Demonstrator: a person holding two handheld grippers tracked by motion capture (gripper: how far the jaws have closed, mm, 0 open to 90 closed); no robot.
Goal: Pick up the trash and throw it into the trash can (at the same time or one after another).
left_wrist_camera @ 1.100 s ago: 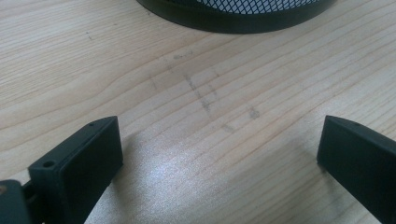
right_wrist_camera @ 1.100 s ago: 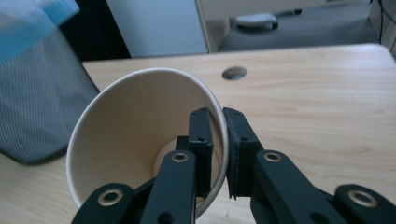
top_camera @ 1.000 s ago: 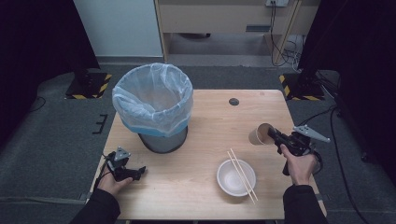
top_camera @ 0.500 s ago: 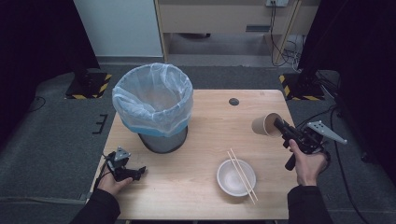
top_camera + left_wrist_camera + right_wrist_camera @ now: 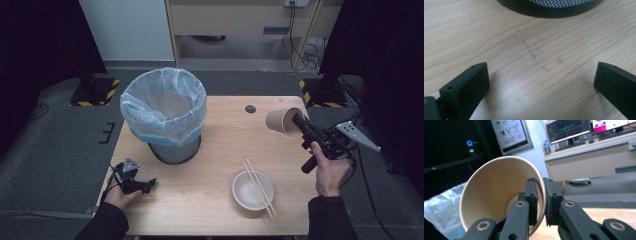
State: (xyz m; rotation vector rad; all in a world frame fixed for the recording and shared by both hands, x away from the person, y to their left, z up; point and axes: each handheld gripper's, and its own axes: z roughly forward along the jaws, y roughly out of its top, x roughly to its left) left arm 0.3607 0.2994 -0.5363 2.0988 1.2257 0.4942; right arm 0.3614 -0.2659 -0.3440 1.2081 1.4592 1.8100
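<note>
- The paper cup (image 5: 279, 121) is showing plain tan, outside and inside.
- The right gripper (image 5: 299, 122) is showing black, with brass-coloured rivets.
- The left gripper (image 5: 146, 184) is showing black too.
- The table (image 5: 220, 150) is showing pale wood with fine grain.
- The bin (image 5: 172, 150) is showing black mesh, its bag (image 5: 162, 105) looking clear with a bluish tint.
- The bowl (image 5: 252, 190) is showing white, the chopsticks (image 5: 259, 188) pale wood.

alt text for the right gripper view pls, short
The right claw is shut on the rim of a brown paper cup, one jaw inside and one outside, with the cup tipped so its open mouth faces the camera. Behind it are a clear bin liner at lower left, a wall poster and desk monitors.
</note>
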